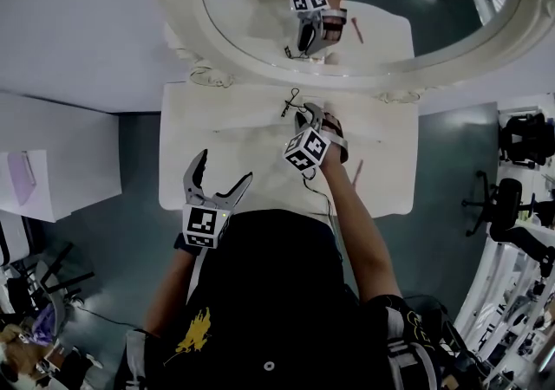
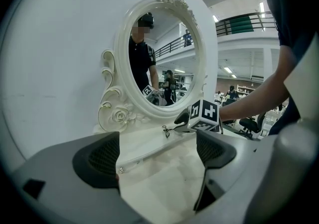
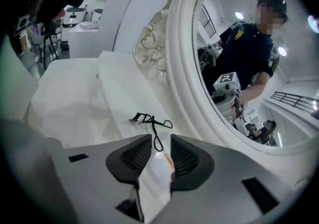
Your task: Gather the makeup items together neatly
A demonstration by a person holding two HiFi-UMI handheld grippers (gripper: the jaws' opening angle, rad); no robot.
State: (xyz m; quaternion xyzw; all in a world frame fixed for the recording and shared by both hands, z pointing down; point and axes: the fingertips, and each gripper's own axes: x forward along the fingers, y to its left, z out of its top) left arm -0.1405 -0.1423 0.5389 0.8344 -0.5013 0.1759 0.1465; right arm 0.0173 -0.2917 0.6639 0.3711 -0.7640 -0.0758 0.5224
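A black eyelash curler [image 1: 290, 105] [image 3: 149, 118] [image 2: 167, 129] lies on the white vanity table [image 1: 390, 189] just below the oval mirror [image 1: 186, 29]. My right gripper [image 1: 305, 113] [image 3: 160, 143] sits directly behind the curler, its tips at the curler's handle loop. Its jaws stand a narrow gap apart, not pressing on anything. A pale piece with an orange streak [image 3: 165, 162] shows in the gap; I cannot tell what it is. A pink pencil [image 1: 357, 173] lies right of my right arm. A long white stick [image 2: 149, 152] lies across the table. My left gripper [image 1: 224, 167] [image 2: 158, 156] hovers open and empty over the table's near left.
The ornate mirror frame [image 3: 174, 54] [image 2: 119, 73] rises along the table's back edge. A white cabinet [image 1: 52, 163] stands left of the table, office chairs [image 1: 520, 198] to the right. A thin cable [image 1: 323, 193] trails from my right gripper across the table.
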